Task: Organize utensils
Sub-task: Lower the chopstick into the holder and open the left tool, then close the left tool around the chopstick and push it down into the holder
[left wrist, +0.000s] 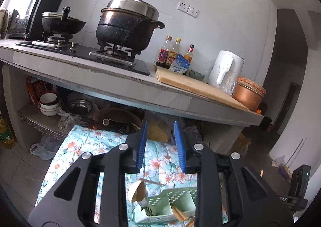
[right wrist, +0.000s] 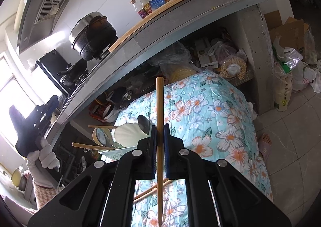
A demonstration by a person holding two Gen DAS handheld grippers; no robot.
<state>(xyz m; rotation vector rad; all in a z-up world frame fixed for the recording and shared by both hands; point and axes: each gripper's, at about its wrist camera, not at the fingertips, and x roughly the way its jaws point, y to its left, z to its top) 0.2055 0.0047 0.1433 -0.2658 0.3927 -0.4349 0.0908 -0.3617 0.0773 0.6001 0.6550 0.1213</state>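
Note:
My right gripper [right wrist: 160,126] is shut on a wooden chopstick [right wrist: 159,106] that stands upright between its blue fingers, above the floral cloth [right wrist: 210,116]. More chopsticks [right wrist: 148,191] lie on the cloth below it. A pale green utensil basket [left wrist: 166,205] sits on the cloth below my left gripper [left wrist: 160,126], with chopsticks [left wrist: 180,215] and a cream spoon [left wrist: 136,191] in it. My left gripper is open and empty, raised above the basket. It also shows in the right wrist view [right wrist: 40,114], held by a gloved hand at the left.
A grey kitchen counter [left wrist: 124,84] runs behind, with a stove, two black pots [left wrist: 126,26], sauce bottles, a cutting board [left wrist: 196,86] and a white appliance. Bowls and bags fill the shelf underneath. Sacks and boxes [right wrist: 286,50] stand on the tiled floor at right.

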